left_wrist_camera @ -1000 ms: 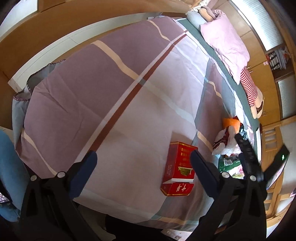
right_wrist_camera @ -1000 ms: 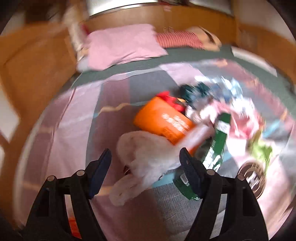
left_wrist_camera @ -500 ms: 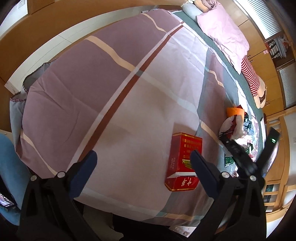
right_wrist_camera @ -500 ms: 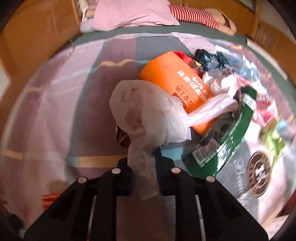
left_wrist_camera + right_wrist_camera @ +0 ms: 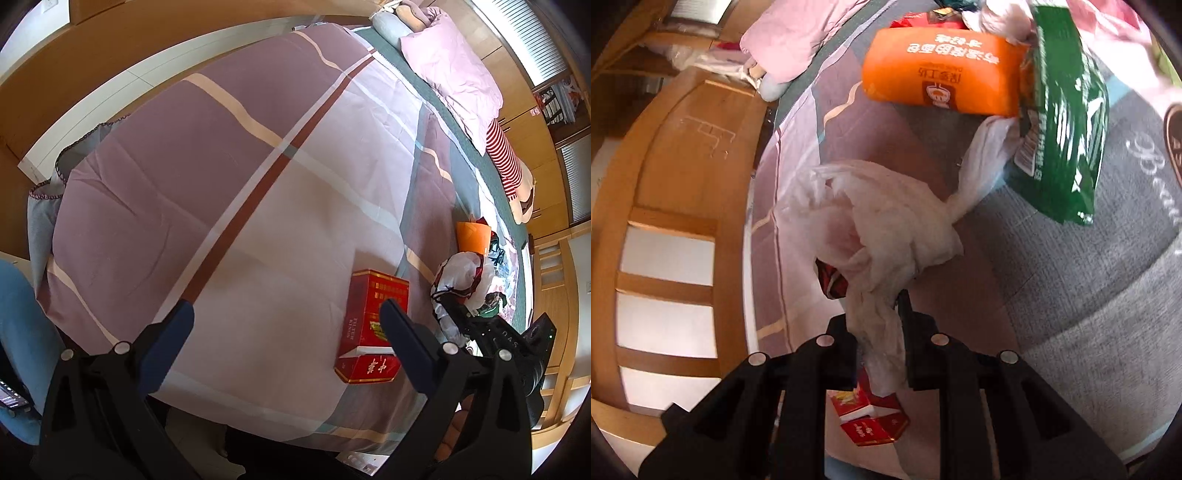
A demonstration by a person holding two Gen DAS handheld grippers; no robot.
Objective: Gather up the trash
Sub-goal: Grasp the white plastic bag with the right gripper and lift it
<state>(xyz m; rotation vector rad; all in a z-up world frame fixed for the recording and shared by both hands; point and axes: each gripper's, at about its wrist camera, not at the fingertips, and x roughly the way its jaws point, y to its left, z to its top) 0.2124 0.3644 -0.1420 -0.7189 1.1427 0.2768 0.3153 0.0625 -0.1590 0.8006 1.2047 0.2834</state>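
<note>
On the bed (image 5: 960, 280), right gripper (image 5: 877, 354) pinches white plastic bag (image 5: 886, 229).

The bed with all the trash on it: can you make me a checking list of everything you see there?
Surface: bed with a striped purple quilt, gray blanket near the trash.
Job's things: white plastic bag, orange packet, green packet, red carton.
Clutter: more wrappers lie behind the orange packet, too blurred to name.
Grippers: right hand-held gripper is shut on the white plastic bag; left hand-held gripper is open, holding nothing, above the quilt beside the red carton.
Cables: nothing seen.
Surroundings: pink pillow, striped soft toy, wooden bed frame, blue chair.
</note>
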